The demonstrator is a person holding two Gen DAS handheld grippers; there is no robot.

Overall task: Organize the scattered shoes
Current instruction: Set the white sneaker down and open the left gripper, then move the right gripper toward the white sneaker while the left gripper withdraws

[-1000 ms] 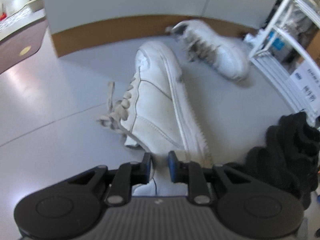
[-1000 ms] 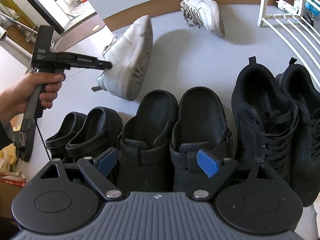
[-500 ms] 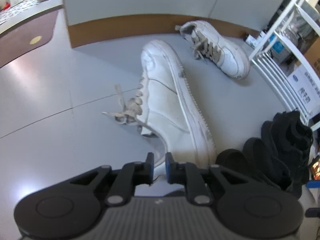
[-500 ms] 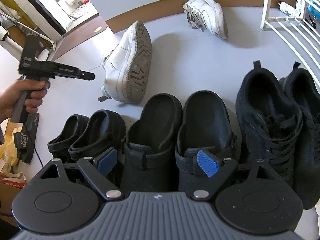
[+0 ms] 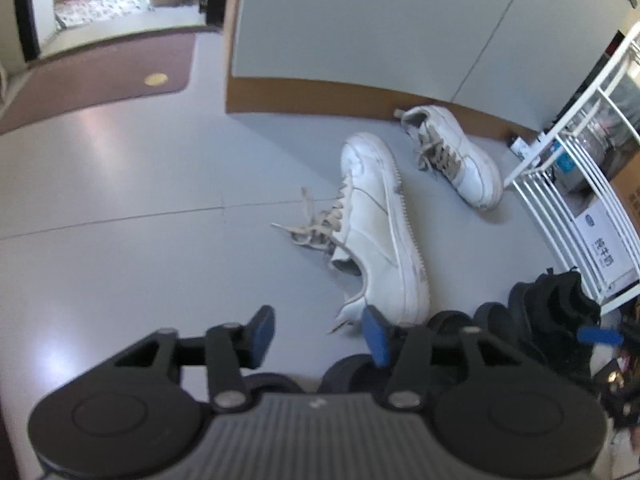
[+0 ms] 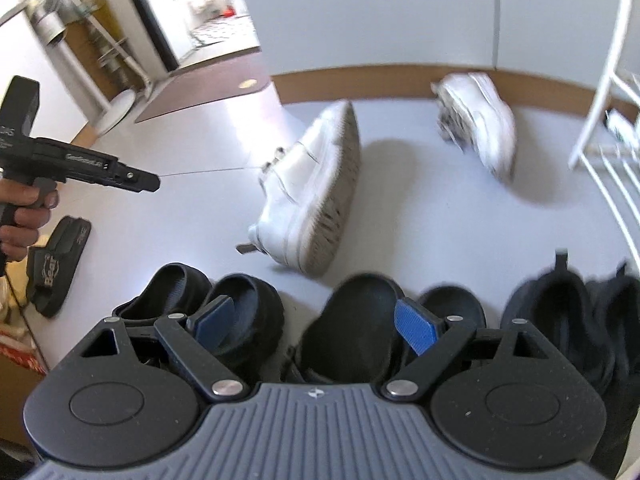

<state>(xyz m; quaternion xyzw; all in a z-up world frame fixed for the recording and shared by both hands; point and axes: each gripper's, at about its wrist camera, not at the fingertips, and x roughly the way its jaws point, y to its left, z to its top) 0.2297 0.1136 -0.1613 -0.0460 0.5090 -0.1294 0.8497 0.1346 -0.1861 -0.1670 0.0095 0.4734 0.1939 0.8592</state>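
Glossy grey floor (image 5: 120,240) meets a brown skirting board (image 5: 320,96). A white leather sneaker (image 5: 380,232) lies centre-frame, tipped sideways. Left gripper (image 5: 318,330) jaws just opened, empty; right gripper (image 6: 316,322) gapes, empty.

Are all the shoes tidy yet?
Not yet. The black shoes already sit in a row. The near white sneaker lies on its side by the row; the left claw has just been opening, nothing between its pads. The far white sneaker and a black slide remain.
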